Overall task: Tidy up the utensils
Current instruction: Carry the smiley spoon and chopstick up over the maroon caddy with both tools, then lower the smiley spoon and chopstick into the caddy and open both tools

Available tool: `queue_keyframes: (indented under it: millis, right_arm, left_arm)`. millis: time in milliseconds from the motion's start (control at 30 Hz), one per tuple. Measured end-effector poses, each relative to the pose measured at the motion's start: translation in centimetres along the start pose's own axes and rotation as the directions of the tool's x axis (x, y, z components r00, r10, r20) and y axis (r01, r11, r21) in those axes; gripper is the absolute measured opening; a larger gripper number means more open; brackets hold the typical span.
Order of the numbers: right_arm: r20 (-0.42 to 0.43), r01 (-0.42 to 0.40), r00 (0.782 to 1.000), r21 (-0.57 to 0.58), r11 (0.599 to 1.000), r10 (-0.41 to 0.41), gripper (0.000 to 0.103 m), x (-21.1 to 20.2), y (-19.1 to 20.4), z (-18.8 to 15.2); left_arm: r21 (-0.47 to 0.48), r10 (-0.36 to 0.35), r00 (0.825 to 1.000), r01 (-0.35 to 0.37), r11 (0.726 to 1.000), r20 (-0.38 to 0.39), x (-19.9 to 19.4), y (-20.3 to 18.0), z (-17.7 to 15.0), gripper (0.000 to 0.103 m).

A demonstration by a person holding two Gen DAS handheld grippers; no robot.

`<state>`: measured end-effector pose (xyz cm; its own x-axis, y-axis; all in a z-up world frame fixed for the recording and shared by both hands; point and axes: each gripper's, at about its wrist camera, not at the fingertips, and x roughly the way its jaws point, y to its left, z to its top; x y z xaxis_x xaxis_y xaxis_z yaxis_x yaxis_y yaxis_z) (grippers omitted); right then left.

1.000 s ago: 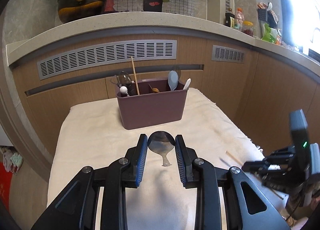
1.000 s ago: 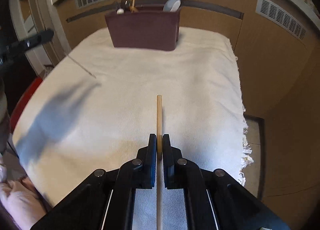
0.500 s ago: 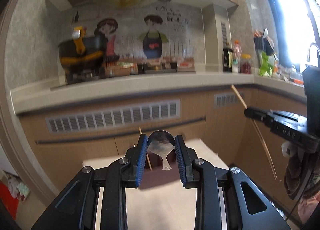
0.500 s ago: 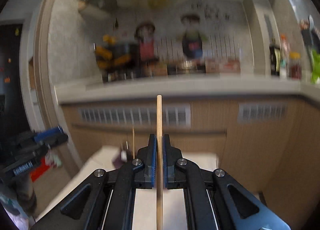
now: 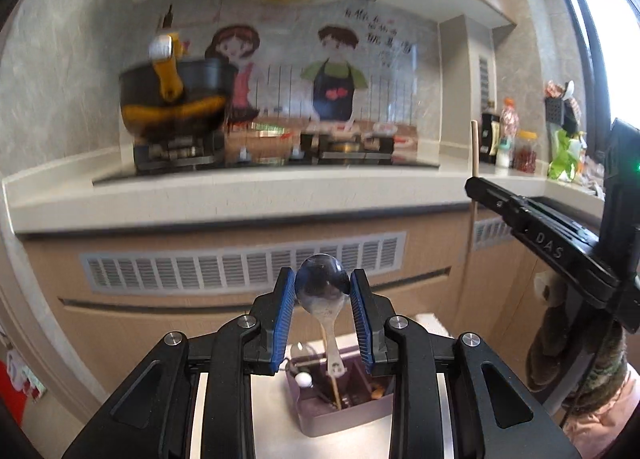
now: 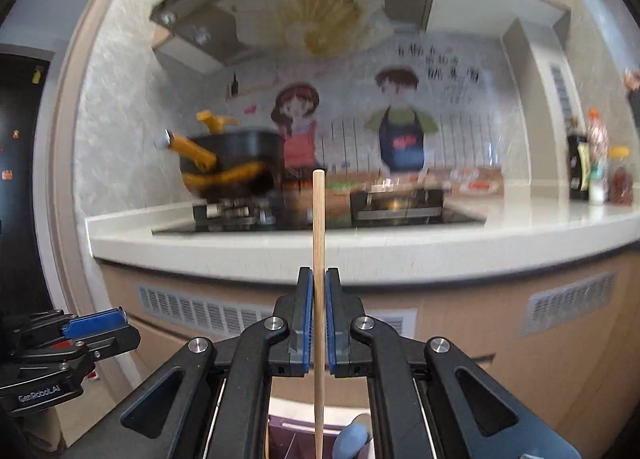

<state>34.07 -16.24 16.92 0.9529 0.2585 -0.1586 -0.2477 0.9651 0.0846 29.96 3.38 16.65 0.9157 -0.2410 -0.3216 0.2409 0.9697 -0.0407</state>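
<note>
Two utensils ride above the holder (image 5: 344, 405): our left gripper (image 5: 323, 309) jaws pinch a spoon (image 5: 322, 287) by its bowl, right gripper (image 6: 319, 323) jaws clamp a chopstick (image 6: 319, 227). That rounded bowl could slip free.

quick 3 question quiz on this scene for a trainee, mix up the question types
1. True or false: the left gripper grips the metal spoon by its handle.
2. What does the right gripper hold? A) a fork B) a wooden chopstick C) a ladle
3. Fill in: below the held spoon sits the purple utensil ____.

Key:
1. False: the blue pads press on the bowl, and the handle hangs down.
2. B: the wooden chopstick stands upright between the shut jaws.
3. Box, with utensils already in it.
</note>
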Motion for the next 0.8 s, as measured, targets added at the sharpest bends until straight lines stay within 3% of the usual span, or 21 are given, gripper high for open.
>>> queue_keyframes:
  millis: [133, 467, 800]
  right_arm:
    - [-0.053, -0.006, 0.999, -0.002, 1.0, 0.006, 0.005, 2.3, -0.4, -2.0]
    - [-0.095, 0.008, 0.995, -0.04, 0.999, -0.012, 0.005, 3.9, -1.4, -4.7]
    - [-0.259, -0.025, 0.965, 0.012, 1.0, 0.027, 0.005, 7.1, -2.3, -10.4]
  left_arm:
    - [-0.048, -0.032, 0.998, 0.029, 0.998, -0.06, 3.4, 1.2, -1.3, 0.029]
    - [-0.042, -0.061, 0.994, 0.057, 0.997, -0.093, 7.7, 0.6, -2.2, 0.029]
    - [-0.046, -0.055, 0.969, 0.046, 0.998, -0.239, 12.2, -0.1, -6.5, 0.029]
